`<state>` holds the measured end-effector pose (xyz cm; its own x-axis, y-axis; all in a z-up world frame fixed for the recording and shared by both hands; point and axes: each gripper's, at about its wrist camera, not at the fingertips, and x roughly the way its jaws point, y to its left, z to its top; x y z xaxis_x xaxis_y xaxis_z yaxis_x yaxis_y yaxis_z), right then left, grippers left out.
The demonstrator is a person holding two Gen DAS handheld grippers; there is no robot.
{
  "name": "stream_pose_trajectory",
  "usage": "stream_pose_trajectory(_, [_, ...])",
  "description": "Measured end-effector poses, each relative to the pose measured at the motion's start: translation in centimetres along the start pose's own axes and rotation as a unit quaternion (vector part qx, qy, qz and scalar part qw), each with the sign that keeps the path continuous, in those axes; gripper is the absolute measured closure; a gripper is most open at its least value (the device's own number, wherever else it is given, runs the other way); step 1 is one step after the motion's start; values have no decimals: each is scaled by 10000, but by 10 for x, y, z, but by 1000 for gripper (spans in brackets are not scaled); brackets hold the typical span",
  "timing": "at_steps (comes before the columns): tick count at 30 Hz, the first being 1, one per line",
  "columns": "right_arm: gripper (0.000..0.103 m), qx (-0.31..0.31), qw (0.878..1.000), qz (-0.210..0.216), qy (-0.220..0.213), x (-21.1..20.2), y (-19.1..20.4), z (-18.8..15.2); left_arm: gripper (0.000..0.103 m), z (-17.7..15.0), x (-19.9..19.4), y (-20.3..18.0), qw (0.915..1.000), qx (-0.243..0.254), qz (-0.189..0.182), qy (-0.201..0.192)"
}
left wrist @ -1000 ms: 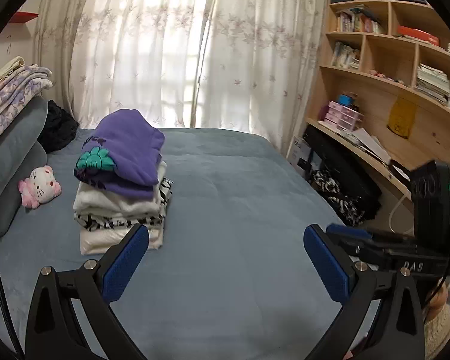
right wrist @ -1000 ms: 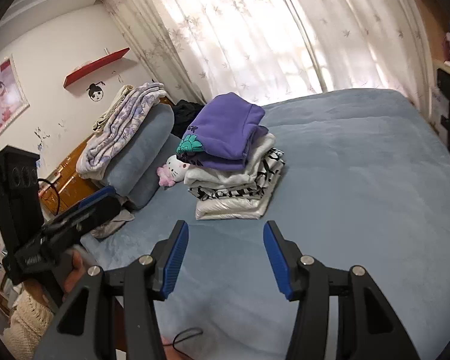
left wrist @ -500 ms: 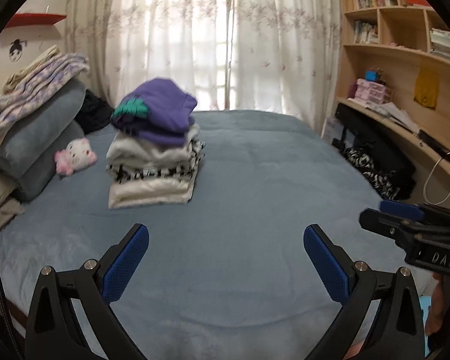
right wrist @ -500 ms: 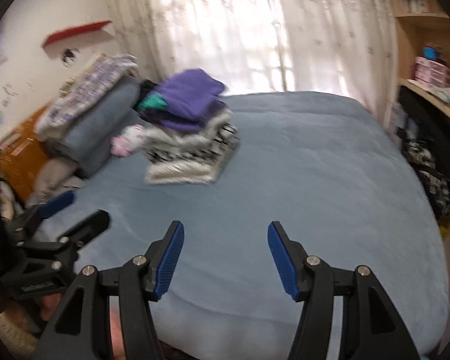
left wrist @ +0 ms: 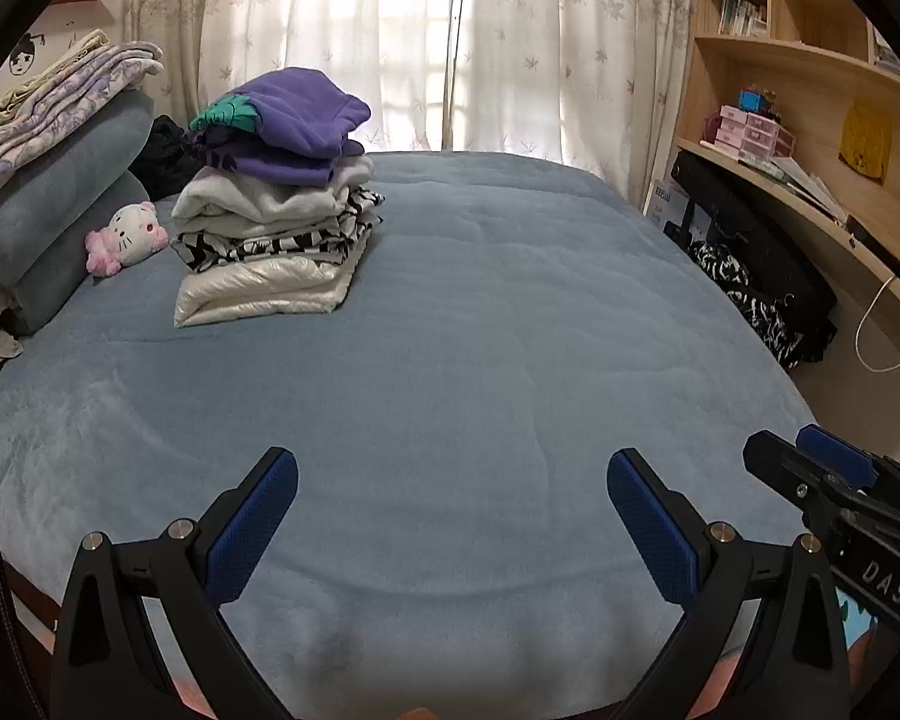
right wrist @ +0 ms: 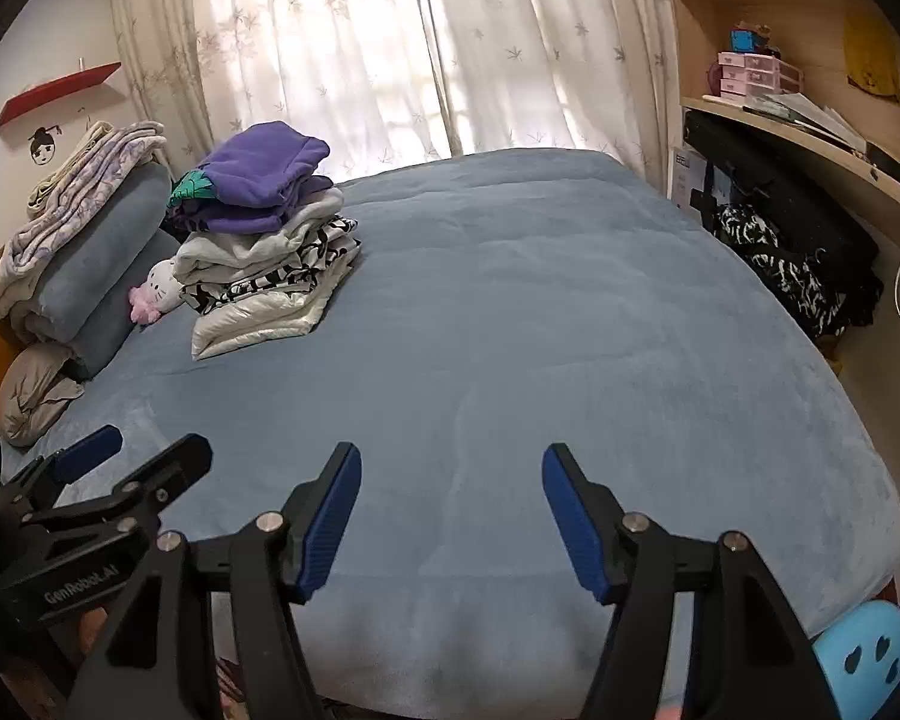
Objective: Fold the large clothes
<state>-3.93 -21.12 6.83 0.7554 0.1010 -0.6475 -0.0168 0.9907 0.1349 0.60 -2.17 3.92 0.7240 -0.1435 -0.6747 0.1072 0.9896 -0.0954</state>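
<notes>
Both tools are held over the near edge of the bed (left wrist: 480,330): the left tool (left wrist: 453,516) is spread wide with nothing between its pads, and the right tool (right wrist: 450,519), whose jaws have just been opening, is likewise empty. A stack of folded clothes (left wrist: 276,204) (purple garment on top) is seen far left, beside a plush toy (left wrist: 127,237).
</notes>
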Motion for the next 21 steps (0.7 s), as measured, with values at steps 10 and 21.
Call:
stream_pose_trajectory(10, [32, 100, 9995, 147, 256, 23, -5, -30, 1, -24, 19, 12, 9990, -256, 183, 304])
stream_pose_trajectory(21, [32, 305, 9984, 228, 423, 36, -11, -41, 1, -34, 35, 9, 9981, -167, 279, 519])
